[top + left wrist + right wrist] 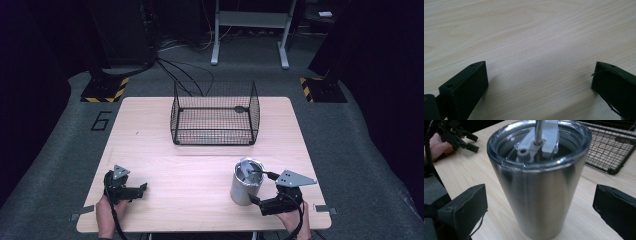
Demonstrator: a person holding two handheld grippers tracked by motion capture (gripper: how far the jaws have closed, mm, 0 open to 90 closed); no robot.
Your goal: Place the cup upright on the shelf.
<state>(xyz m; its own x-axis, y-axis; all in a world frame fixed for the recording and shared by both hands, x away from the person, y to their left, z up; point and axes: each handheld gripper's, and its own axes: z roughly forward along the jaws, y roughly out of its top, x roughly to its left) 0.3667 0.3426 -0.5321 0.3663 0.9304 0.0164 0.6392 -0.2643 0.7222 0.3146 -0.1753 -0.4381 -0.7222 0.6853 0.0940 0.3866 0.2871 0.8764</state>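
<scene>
A stainless steel tumbler point(246, 184) with a clear lid and a metal straw stands upright on the wooden table point(175, 165), front right. My right gripper point(261, 187) is open, with one jaw on each side of the tumbler point(536, 190). A gap shows between each jaw and the steel wall in the right gripper view. My left gripper point(142, 189) rests near the front left of the table and is open. Only bare wood lies between its jaws point(539, 75). The right gripper view also shows it far off point(461, 138), with a hand behind it.
A black wire basket point(215, 142) stands at the back middle of the table, and its corner point(614, 147) lies just past the tumbler. Beyond the table are grey floor, cables and a metal stand leg point(216, 47).
</scene>
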